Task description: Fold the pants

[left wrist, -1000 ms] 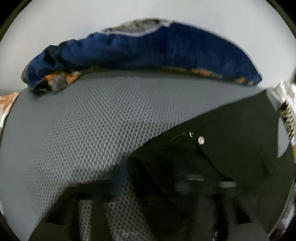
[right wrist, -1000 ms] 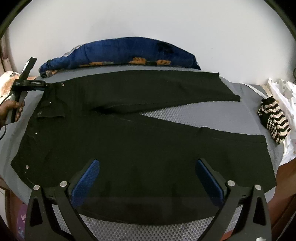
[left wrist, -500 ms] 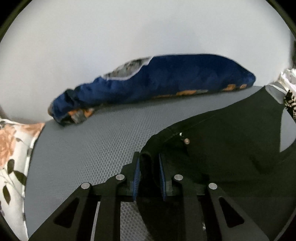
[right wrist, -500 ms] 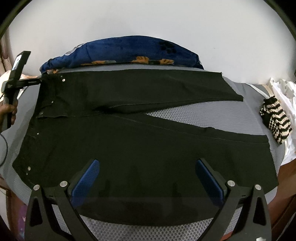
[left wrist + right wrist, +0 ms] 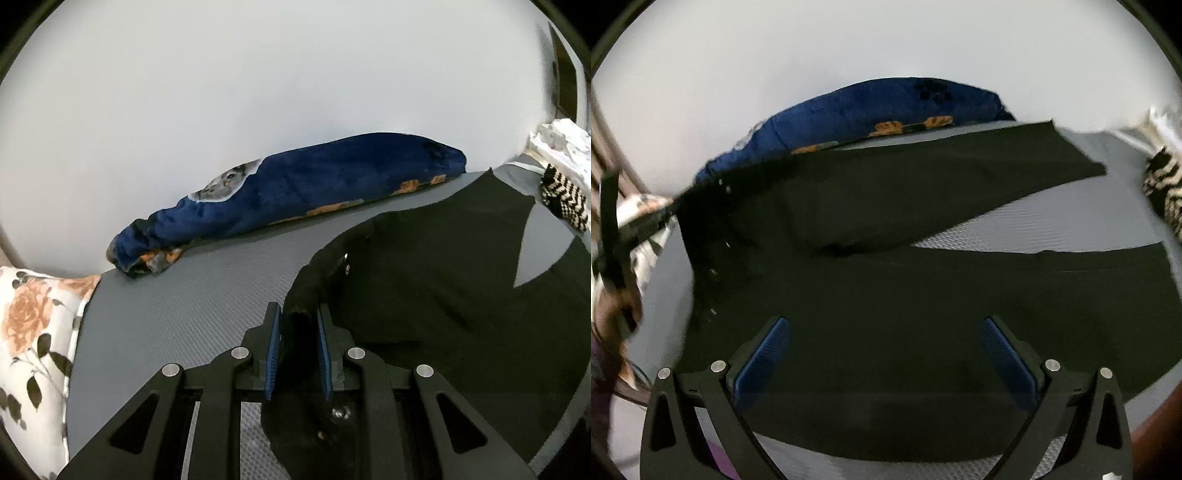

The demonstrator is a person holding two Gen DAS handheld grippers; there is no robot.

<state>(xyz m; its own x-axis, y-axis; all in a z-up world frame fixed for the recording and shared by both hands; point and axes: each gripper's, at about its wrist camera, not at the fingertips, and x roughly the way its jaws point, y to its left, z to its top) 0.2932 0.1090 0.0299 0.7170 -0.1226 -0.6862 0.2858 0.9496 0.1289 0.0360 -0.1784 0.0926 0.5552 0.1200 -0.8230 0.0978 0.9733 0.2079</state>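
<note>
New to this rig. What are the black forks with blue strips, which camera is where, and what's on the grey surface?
There is no robot: a person holds one two-finger gripper in each hand, each with a fisheye camera looking along its fingers. The blue strips are the finger pads.

Left wrist view: the left gripper is shut on the waistband of the black pants.

Right wrist view: the right gripper is open above the pants, holding nothing.

The pants lie spread on a grey mat. Behind them lies a rolled blue blanket. A striped knit item sits at the far end, a floral pillow at the near one.
</note>
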